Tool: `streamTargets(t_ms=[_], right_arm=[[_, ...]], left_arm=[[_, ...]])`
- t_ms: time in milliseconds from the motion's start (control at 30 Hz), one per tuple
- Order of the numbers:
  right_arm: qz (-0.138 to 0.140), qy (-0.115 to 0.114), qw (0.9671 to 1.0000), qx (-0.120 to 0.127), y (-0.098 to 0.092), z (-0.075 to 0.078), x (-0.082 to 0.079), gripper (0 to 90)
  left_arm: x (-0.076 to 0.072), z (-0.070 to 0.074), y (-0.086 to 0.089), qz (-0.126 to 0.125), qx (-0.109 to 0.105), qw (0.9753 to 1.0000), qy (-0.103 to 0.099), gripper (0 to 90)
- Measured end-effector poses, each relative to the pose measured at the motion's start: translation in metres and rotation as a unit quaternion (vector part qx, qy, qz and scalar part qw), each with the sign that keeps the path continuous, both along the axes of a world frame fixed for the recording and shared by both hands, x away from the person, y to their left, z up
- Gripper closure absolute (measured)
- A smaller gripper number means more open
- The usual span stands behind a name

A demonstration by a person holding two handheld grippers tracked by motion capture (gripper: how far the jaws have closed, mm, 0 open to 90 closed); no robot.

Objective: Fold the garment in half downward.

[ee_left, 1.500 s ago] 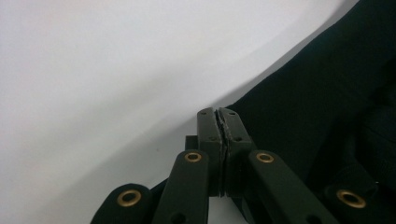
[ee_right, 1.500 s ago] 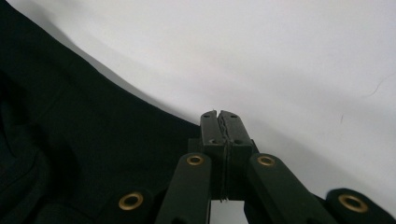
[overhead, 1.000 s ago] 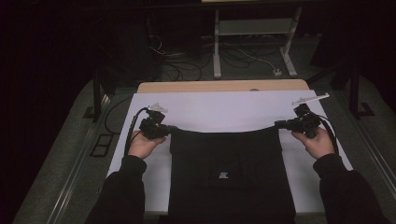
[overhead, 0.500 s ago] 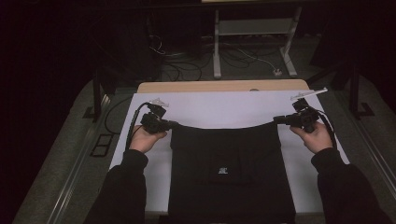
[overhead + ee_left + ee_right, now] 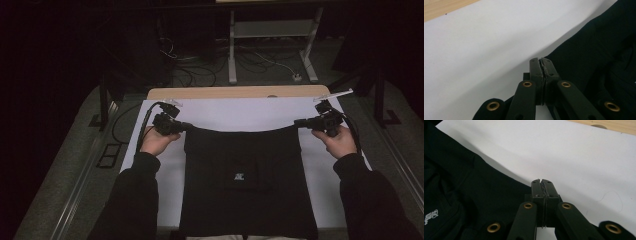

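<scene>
Both grippers, left (image 5: 186, 127) and right (image 5: 299, 121), clamp the black garment's (image 5: 247, 185) far corners, spread flat; folding not yet begun

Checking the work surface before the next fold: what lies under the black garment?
The black garment rests on a white sheet that covers the wooden table. Whatever lies directly beneath the cloth is covered.
</scene>
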State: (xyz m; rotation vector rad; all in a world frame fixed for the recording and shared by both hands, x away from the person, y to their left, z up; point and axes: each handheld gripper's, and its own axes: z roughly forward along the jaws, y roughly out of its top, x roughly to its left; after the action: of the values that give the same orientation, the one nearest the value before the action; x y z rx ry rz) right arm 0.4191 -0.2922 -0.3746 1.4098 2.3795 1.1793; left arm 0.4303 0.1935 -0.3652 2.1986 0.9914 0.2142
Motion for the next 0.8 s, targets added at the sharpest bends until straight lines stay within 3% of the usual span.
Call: streamTargets(t_ms=[367,800], right_arm=[[-0.021,-0.007,0.9997,-0.003,-0.001,0.004,0.014,87.8],[-0.043,-0.002,0.999,-0.013,0.003,0.005,0.03,87.8]], left_arm=[[0.016,0.002,0.001,0.014,-0.008,0.9999,-0.002,87.4],[0.034,0.003,-0.008,0.016,0.014,0.9998,-0.004,87.4]])
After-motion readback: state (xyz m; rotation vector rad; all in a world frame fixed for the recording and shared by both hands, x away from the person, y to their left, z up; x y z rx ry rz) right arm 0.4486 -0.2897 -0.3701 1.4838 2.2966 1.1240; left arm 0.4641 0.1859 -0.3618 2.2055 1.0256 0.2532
